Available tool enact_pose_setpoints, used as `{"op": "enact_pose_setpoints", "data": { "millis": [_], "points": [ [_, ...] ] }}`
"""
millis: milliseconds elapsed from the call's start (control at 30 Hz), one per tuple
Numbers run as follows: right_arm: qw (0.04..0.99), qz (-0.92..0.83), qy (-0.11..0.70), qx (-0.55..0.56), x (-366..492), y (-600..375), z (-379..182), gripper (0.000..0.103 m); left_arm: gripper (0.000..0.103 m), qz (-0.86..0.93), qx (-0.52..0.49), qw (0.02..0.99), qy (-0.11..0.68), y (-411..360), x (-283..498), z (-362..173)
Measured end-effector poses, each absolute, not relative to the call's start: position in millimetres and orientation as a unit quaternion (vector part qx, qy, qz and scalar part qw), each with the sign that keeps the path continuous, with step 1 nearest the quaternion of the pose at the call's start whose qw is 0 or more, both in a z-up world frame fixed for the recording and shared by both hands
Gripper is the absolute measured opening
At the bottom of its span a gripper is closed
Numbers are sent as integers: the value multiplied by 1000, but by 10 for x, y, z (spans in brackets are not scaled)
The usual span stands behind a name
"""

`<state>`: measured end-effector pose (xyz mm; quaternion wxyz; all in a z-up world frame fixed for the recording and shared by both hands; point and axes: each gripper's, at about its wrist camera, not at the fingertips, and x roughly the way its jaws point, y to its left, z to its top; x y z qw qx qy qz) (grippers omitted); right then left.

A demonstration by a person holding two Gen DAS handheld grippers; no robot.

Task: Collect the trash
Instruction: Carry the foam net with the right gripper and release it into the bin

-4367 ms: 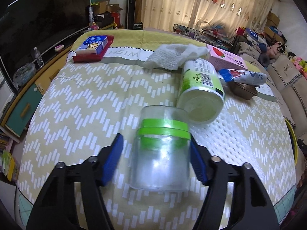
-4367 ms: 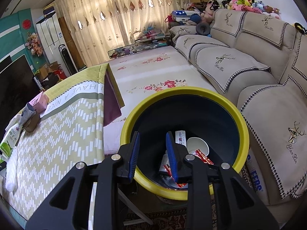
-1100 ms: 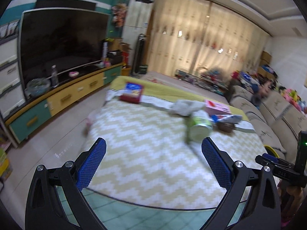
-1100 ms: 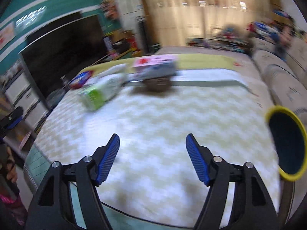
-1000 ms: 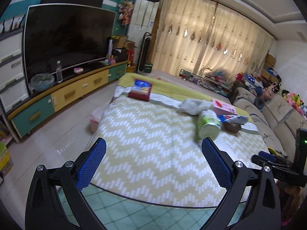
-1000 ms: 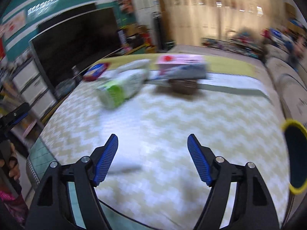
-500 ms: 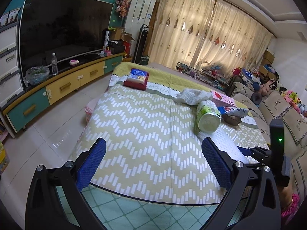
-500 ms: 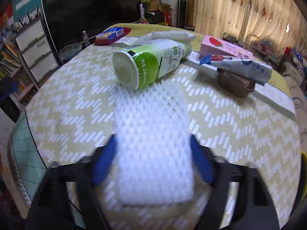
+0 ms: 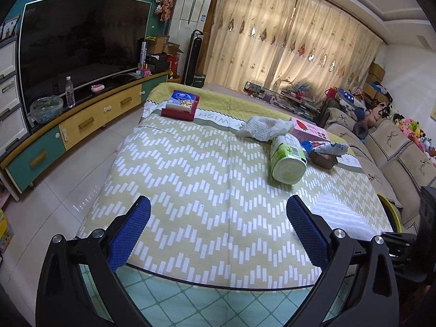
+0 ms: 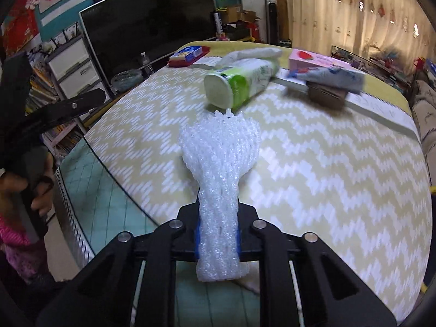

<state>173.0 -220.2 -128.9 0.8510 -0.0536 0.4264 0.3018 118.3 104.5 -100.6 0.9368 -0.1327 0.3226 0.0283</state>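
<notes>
My right gripper (image 10: pixel 218 238) is shut on a white foam net sleeve (image 10: pixel 219 163), which is squeezed between the jaws and fans out over the table's near edge. The sleeve also shows in the left wrist view (image 9: pixel 340 212). My left gripper (image 9: pixel 218 231) is open and empty, above the table's front edge. On the zigzag-cloth table (image 9: pixel 190 169) lie a green-and-white drink bottle (image 9: pixel 287 156) on its side, a crumpled white tissue (image 9: pixel 263 128), a pink carton (image 9: pixel 310 130), a blue-white wrapper (image 9: pixel 329 147) on a brown box (image 9: pixel 323 159). The yellow rim of the trash bin (image 9: pixel 392 212) shows at right.
A red tray with a blue-white box (image 9: pixel 181 105) stands at the table's far left. A TV (image 9: pixel 79 43) and low cabinet (image 9: pixel 68 122) run along the left. A sofa (image 9: pixel 400 147) is at right. Tiled floor lies left of the table.
My right gripper closed on the foam net sleeve and bunched it between its jaws. My left gripper stayed open and moved closer to the table.
</notes>
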Motion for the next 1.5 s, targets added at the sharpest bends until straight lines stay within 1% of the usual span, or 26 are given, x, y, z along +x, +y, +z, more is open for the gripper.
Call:
{"op": "enact_pose_setpoints", "data": {
  "millis": [167,400,533,733,800,833,867,933,1000,1033,1067,1233,1333,1500],
  "points": [
    [887,229,401,-5,1796,-2825,-1131,17,98,22,-124,938,321,968,1180,-998],
    [923,43,377,64,2028,-4126,-1016,21,98,22,-117,940,319,908,1181,-976],
    [919,-48,381,90,2174,-4814,-1106,23,98,21,-112,939,326,843,1242,-996],
    [902,-107,402,113,2466,-5365,-1373,26,98,10,-98,936,339,649,1369,-1032],
    [897,-119,409,117,2564,-5481,-1452,30,98,7,-93,935,342,590,1406,-1031],
    [896,-124,410,121,2613,-5530,-1485,40,98,5,-90,935,343,548,1429,-1030],
    [894,-127,410,126,2633,-5550,-1516,56,98,4,-88,935,344,534,1445,-1025],
    [892,-133,407,144,2647,-5632,-1564,72,98,2,-85,934,347,487,1488,-1028],
    [892,-138,401,158,2649,-5683,-1598,79,98,0,-81,933,351,453,1515,-1038],
    [891,-142,399,163,2625,-5706,-1609,84,98,-1,-79,932,353,429,1540,-1046],
    [891,-144,397,168,2602,-5719,-1612,86,98,-2,-78,931,355,408,1562,-1047],
    [893,-144,382,187,2420,-5706,-1570,86,98,-8,-70,929,363,327,1711,-1073],
    [901,-140,364,188,2287,-5621,-1486,89,98,-6,-59,928,367,279,1870,-1056],
    [905,-123,351,204,2128,-5530,-1453,90,98,-10,-39,928,369,200,2194,-999]
  ]
}}
